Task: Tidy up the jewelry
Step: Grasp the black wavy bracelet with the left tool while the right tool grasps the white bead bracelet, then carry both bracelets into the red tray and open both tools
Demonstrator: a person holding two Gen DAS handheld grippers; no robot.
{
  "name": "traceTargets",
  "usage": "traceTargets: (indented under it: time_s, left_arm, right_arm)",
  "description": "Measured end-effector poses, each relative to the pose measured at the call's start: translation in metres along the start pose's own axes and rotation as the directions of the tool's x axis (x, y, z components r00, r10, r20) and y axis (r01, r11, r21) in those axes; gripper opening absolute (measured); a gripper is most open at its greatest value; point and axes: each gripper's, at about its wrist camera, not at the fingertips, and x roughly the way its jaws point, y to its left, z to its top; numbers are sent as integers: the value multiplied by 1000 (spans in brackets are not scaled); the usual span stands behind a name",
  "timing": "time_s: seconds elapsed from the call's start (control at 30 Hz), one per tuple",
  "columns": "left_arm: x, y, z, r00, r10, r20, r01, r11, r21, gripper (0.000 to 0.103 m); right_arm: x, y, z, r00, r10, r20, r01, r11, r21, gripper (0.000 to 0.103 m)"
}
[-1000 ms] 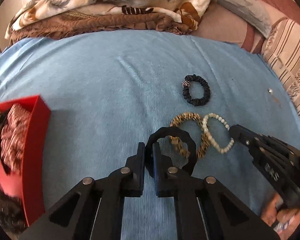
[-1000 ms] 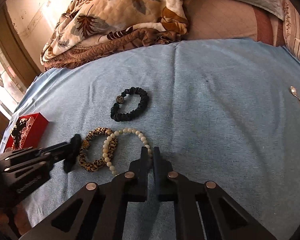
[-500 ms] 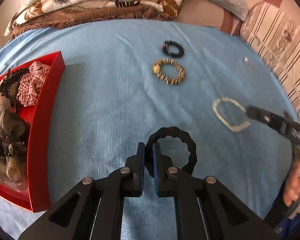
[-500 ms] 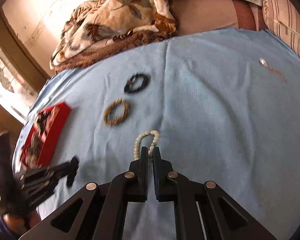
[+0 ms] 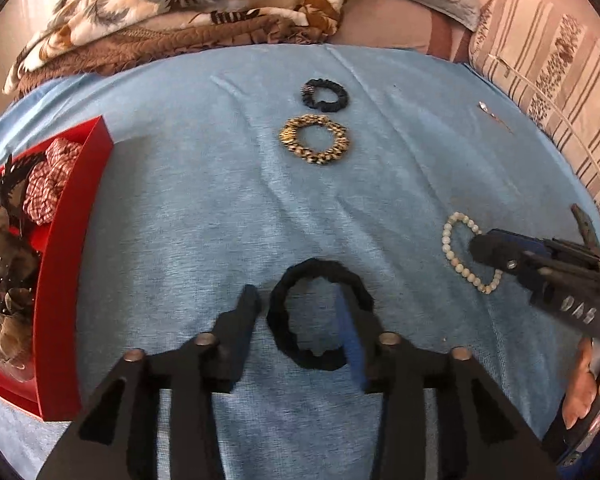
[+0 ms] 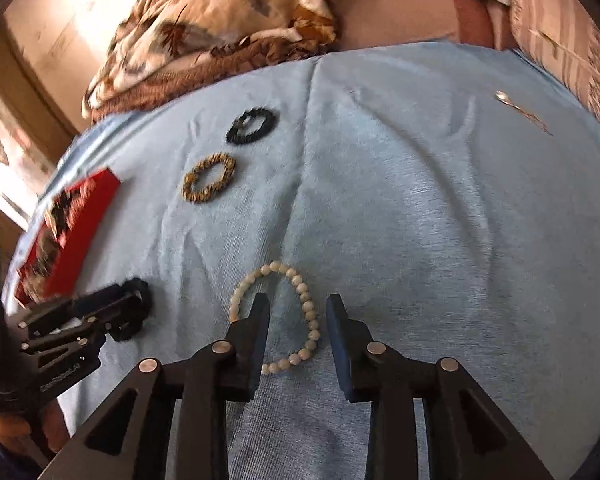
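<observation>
Below, the left gripper (image 5: 300, 312) was opening, jaws apart around a black scrunchie (image 5: 320, 320) lying on the blue cloth (image 5: 220, 220), right of the red box (image 5: 60, 300). Farther right, the right gripper (image 6: 298, 314) was opening over a pearl bracelet (image 6: 306, 304).

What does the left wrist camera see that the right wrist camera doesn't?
Only the left view shows the checked scrunchie clearly in the red box, and the whole black ring. Only the right view shows the whole pearl bracelet, lying loose between the right hand-held gripper's opening jaws. Both show the blue cloth, the black scrunchie, the gold one and the pin.
</observation>
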Motion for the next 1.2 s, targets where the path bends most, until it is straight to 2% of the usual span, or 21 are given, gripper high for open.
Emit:
traceTargets:
  time_s: [0.03,0.07,0.13,0.17,0.27,0.4,0.63,0.8,0.9,1.03,1.2]
  left_arm:
    - [1,-5,0,1000,16,5,-16,1000,12,46]
    - [0,-8,-1,999,31,8,-31,999,18,46]
    - [-1,-7,1,1000,15,8,-15,1000,8,27]
    - [-3,-6,2,1000,4,3,-4,1000,-1,9]
    - [-14,0,3,999,-33,8,34,998,-43,9]
    - [-42,0,1,996,-63,58,66,996,-64,9]
    - [-98,3,-6,986,-71,153,85,993,-84,9]
    - [-130,21,-13,979,-28,202,49,994,-101,9]
    - [-148,45,-17,974,-3,226,36,989,-144,9]
    - [-166,86,-23,966,76,245,-25,979,-204,9]
    - [-180,141,-30,954,182,239,-115,957,-267,9]
  right_arm:
    - [2,7,-1,999,-37,4,37,998,-45,30]
    - [3,12,-2,998,-65,10,65,995,-78,19]
    - [3,18,-3,997,-79,17,80,991,-108,9]
    - [2,18,-3,997,-76,20,77,992,-104,7]
    - [-3,13,-4,998,-56,34,58,996,-68,7]
    - [-21,15,-4,994,-29,108,34,998,-52,7]
    - [-45,20,-13,984,19,179,-18,1000,-9,7]
    - [-59,22,-25,977,40,209,-46,999,23,7]
    - [-65,21,-35,977,45,207,-56,998,43,7]
    - [-74,22,-42,977,58,205,-72,995,62,7]
    - [-95,44,-38,973,80,218,-85,996,14,7]
